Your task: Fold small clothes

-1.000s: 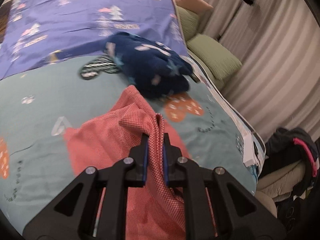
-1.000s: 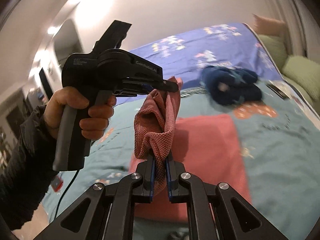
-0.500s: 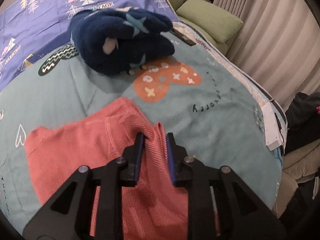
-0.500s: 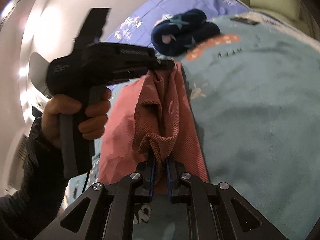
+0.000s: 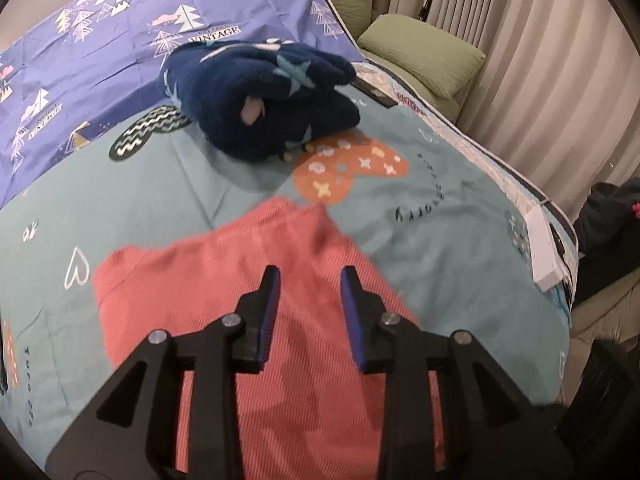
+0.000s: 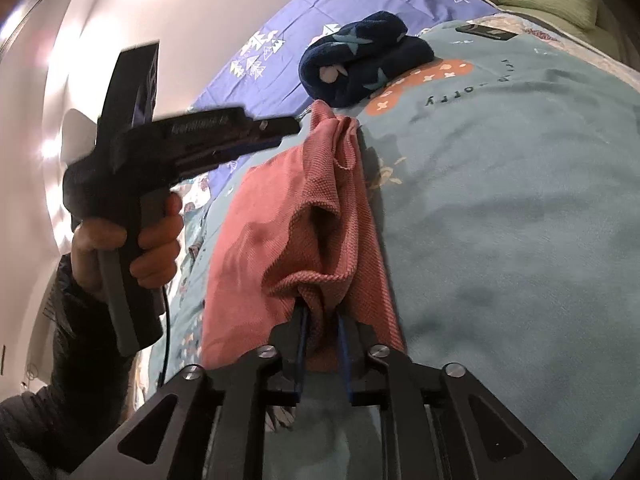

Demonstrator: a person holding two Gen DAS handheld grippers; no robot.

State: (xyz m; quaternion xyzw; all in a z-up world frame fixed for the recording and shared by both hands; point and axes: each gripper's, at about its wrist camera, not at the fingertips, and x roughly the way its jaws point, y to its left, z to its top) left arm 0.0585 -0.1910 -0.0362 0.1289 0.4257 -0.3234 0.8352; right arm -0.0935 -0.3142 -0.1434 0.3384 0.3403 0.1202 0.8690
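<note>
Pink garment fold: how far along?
Done: pink garment lies doubled over on the bed. In hand: left gripper is opening, nothing between its fingers; right gripper is opening, cloth edge bunched between them. Left: flatten that raised edge.

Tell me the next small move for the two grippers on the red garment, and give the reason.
Probably let the right gripper finish releasing, then draw both back. Its jaws are opening but a bunch of the red garment still sits between them. The left gripper is opening with nothing between its fingers, the cloth below it on the bed cover.
</note>
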